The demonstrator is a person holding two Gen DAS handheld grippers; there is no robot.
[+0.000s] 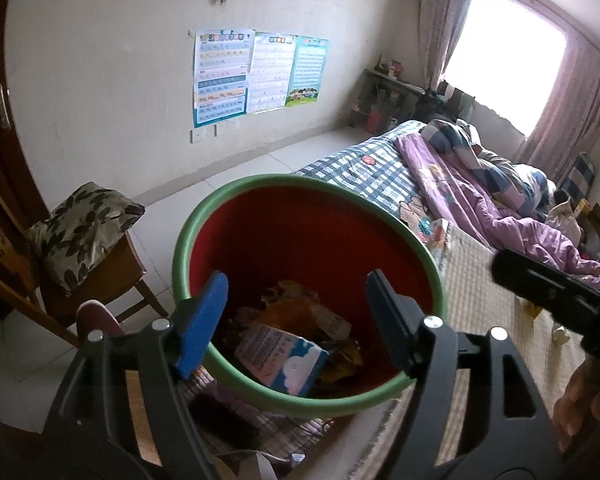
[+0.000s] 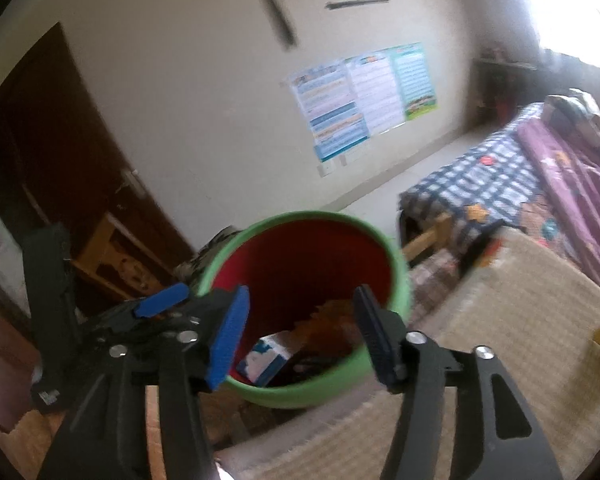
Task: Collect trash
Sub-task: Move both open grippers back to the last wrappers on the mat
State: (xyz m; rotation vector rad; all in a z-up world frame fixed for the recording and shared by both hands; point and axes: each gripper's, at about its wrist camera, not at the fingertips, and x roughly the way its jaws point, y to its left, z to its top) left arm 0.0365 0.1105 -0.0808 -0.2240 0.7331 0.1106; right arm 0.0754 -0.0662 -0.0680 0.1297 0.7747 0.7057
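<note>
A red bin with a green rim stands at the near end of the bed; it also shows in the right wrist view. Inside lie a white and blue carton, seen too in the right wrist view, and orange wrappers. My left gripper is open and empty, just above the bin's mouth. My right gripper is open and empty, over the bin's near rim. The right gripper's body shows at the right of the left wrist view. The left gripper's blue finger shows at the left of the right wrist view.
A woven beige mat covers the bed's near end, with small scraps on it. A checked sheet and purple quilt lie further along. A wooden chair with a leaf-print cushion stands left. Posters hang on the wall.
</note>
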